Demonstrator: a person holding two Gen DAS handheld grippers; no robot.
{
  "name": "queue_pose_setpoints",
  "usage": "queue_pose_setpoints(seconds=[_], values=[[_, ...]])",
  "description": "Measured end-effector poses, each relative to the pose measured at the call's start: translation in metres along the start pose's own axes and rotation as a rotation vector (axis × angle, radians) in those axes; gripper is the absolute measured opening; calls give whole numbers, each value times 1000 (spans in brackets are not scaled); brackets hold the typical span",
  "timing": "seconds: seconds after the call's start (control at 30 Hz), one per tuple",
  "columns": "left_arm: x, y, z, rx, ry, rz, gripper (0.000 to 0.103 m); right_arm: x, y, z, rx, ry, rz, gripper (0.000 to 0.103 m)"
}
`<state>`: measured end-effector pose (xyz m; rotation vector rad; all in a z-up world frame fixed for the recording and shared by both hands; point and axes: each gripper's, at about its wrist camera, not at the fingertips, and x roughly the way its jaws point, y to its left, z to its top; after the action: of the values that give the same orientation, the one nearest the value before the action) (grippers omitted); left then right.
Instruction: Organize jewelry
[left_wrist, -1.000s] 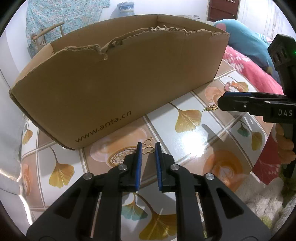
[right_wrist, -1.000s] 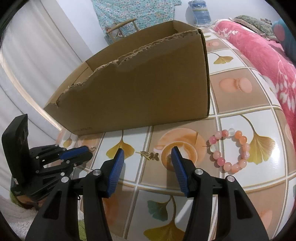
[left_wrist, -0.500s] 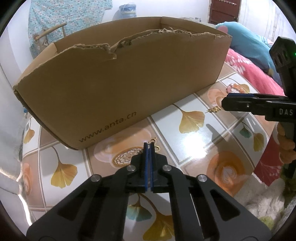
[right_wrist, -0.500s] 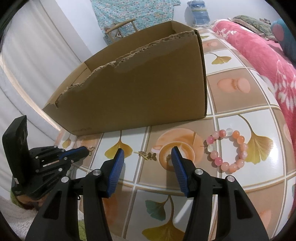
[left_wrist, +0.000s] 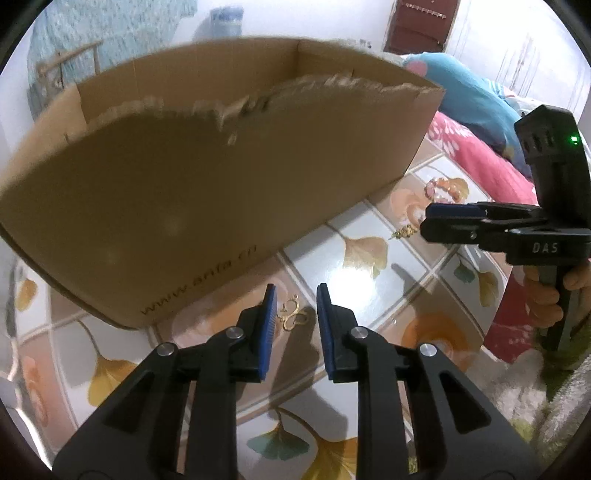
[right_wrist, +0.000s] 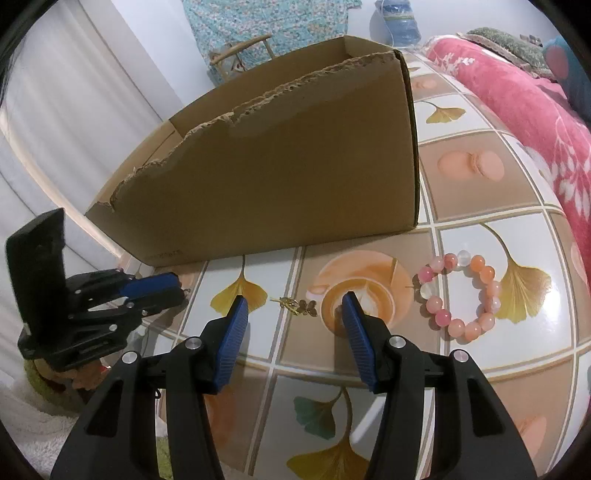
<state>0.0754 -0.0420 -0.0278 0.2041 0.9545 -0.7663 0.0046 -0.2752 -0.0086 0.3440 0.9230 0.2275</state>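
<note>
Your left hand-held gripper (left_wrist: 293, 306) had just been opening; its jaws stood slightly apart, the gold earring (left_wrist: 292, 314) lying loose between them low in the frame, just beside the cardboard box (left_wrist: 221, 177). Settle both pads flat on the surface (left_wrist: 369, 295) astride it, then close slowly. Your right hand-held gripper (right_wrist: 293, 312) stood spread and empty over the second gold earring (right_wrist: 295, 305), bead bracelet (right_wrist: 460, 291) at right.

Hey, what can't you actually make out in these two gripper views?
- Inside of the cardboard box: both views, hidden by its tall front wall.
- Box lettering: left wrist view, motion-blurred.
- Gold earring between the left gripper pads: too small for detail.
- Bead bracelet: left wrist view, blurred and partly behind the right gripper.
</note>
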Motion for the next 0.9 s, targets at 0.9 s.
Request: queue_pose_setpoints(seconds=[0.9], values=[[3,-24,-3,51,39,110,23,6,-2,1,22,3,15,52]])
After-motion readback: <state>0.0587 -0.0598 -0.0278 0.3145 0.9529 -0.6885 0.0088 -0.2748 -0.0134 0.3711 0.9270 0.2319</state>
